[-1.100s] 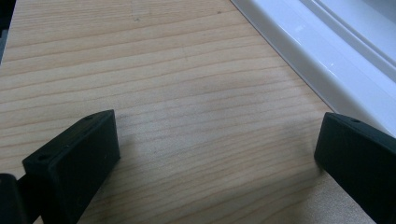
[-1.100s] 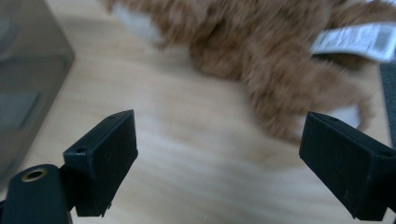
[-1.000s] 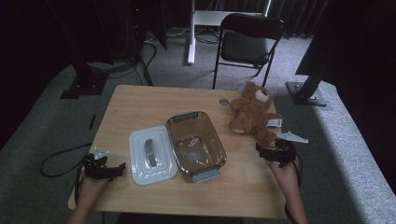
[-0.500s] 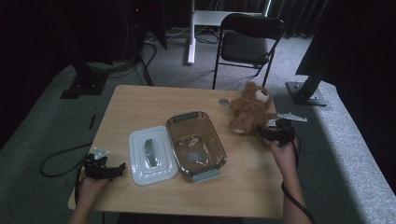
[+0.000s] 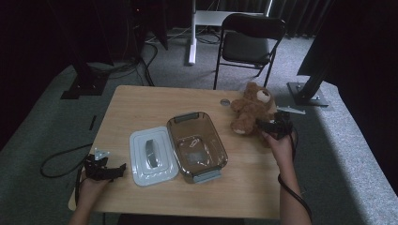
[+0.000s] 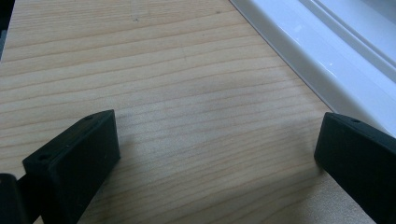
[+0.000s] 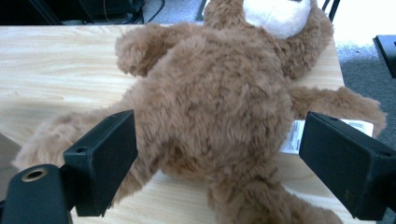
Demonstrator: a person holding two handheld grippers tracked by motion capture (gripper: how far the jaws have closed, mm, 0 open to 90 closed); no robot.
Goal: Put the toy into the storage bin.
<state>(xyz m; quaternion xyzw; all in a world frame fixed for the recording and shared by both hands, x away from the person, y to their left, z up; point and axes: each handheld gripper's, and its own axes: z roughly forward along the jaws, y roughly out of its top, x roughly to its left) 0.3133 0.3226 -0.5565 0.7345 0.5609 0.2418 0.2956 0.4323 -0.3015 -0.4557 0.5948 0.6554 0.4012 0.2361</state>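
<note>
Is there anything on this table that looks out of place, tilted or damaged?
Nothing looks damaged or spilled. The teddy bear lies sprawled near the table's far right edge, one limb over it. The lid lies off the container, beside it. The right gripper is open around the bear.

Nothing readable here tbh. The teddy bear (image 7: 219, 107) has a white sewn-in tag (image 7: 293, 136) by its side, but the print on it is too tiny and blurry.
</note>
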